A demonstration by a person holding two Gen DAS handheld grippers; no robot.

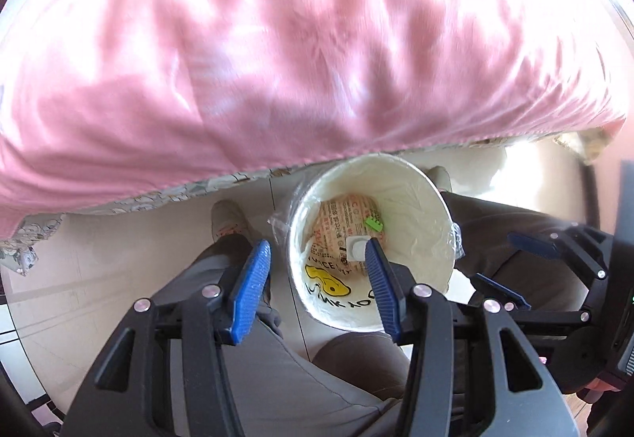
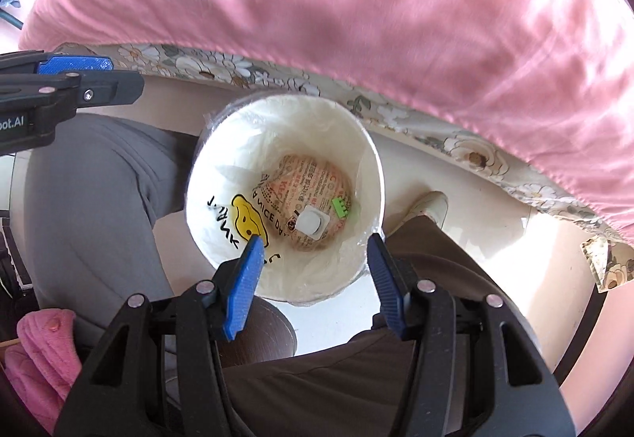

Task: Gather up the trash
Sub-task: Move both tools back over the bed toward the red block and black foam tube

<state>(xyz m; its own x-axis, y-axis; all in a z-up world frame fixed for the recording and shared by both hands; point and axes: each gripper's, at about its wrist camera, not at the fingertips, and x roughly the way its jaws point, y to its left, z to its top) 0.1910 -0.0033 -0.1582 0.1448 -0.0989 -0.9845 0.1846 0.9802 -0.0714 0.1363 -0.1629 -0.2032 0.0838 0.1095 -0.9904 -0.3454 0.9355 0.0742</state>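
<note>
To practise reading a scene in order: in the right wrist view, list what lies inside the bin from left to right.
Yellow smiley print on the bin liner → white round blister pack → small green plastic piece. The last two lie on a printed paper wrapper at the bottom of the white bin.

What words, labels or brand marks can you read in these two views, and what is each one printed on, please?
"A NICE DAY": on the printed liner bag inside the white bin, beside a yellow smiley face.
"oot.AI": cut off by the frame edge, on the black body of the left gripper.
Dense small print on the brown wrapper at the bin's bottom: too small to read.
Black letters beside the smiley: upside down, not legible.
</note>
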